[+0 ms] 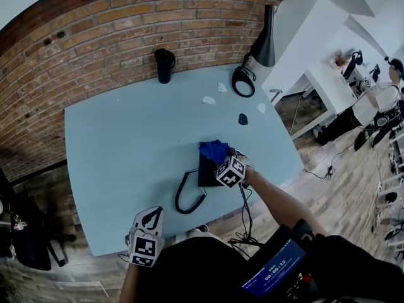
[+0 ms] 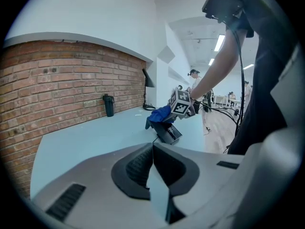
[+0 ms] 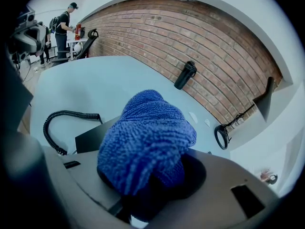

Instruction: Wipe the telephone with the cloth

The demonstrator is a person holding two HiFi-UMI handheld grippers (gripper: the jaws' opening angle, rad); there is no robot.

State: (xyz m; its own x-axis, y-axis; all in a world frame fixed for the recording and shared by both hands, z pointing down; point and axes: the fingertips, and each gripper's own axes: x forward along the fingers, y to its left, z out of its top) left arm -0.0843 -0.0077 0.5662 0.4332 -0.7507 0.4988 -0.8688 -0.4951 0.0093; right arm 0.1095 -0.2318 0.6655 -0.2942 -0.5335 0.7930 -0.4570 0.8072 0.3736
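Your right gripper [image 1: 224, 160] has its jaws clamped on a bunched blue cloth [image 3: 145, 137], which fills the space between them and bulges out past the tips. The cloth rests down on the far end of the black telephone [image 1: 206, 169], so most of the phone's top is hidden under cloth and gripper in the head view. The telephone lies on the pale blue table [image 1: 120, 144], near the front edge and a little right of centre. Its coiled cord [image 1: 187, 198] loops out to the left and toward you. Your left gripper [image 1: 150, 219] hovers at the table's near edge, well apart from the phone. Its jaw tips touch each other, and nothing sits between them. From the left gripper view you can see the phone's sloped front face below the cloth, with the right gripper's marker cube just above it. At the far side of the table, by the brick wall [image 1: 113, 30], a black flask [image 1: 164, 65] stands upright. A black desk lamp [image 1: 264, 40] leans over the far right corner. A few small white scraps and one small dark object [image 1: 243, 119] lie between the lamp and the phone.
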